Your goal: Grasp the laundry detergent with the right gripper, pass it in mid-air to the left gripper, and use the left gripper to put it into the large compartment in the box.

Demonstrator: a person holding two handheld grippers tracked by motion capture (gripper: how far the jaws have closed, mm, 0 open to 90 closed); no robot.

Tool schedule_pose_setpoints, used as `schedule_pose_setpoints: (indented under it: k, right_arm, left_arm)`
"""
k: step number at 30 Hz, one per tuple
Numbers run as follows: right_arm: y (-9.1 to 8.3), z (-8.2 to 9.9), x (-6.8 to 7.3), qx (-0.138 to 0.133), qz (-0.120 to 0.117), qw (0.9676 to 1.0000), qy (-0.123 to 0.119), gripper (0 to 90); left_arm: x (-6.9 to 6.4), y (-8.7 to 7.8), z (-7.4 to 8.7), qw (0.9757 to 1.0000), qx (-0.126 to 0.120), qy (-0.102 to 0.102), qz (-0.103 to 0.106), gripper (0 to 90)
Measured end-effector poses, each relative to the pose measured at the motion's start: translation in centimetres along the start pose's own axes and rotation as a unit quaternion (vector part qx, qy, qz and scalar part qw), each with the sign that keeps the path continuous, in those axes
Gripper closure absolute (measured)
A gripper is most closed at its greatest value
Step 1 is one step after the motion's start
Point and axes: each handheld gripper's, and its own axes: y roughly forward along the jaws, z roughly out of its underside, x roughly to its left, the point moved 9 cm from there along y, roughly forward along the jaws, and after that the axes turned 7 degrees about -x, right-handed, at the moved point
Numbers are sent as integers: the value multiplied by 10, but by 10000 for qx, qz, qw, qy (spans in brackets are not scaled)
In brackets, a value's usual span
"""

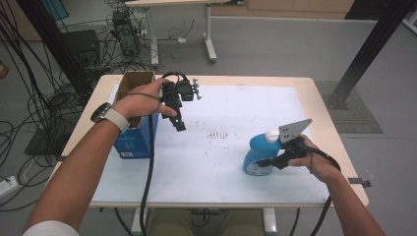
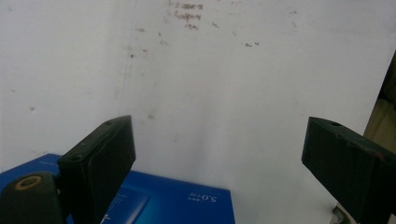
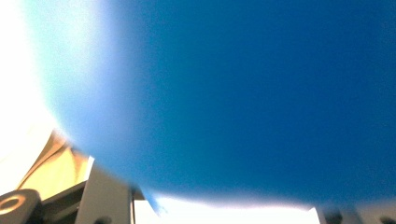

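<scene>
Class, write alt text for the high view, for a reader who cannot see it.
A person's right gripper is shut on a blue bottle with a white cap, standing on a white-covered table. The left gripper hangs open over the table beside an open blue box.

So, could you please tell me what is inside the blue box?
The blue box stands open-topped; only its brown inner wall shows, and the left hand covers part of the opening. Its contents cannot be seen.
</scene>
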Motion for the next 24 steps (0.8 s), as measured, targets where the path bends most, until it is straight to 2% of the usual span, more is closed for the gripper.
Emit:
schedule_pose_setpoints:
  k: [24]
  right_arm:
    - [0,0,0,-17,6,10000,38,426]
  left_arm:
    - [0,0,1,10000,-1,-8,-13,101]
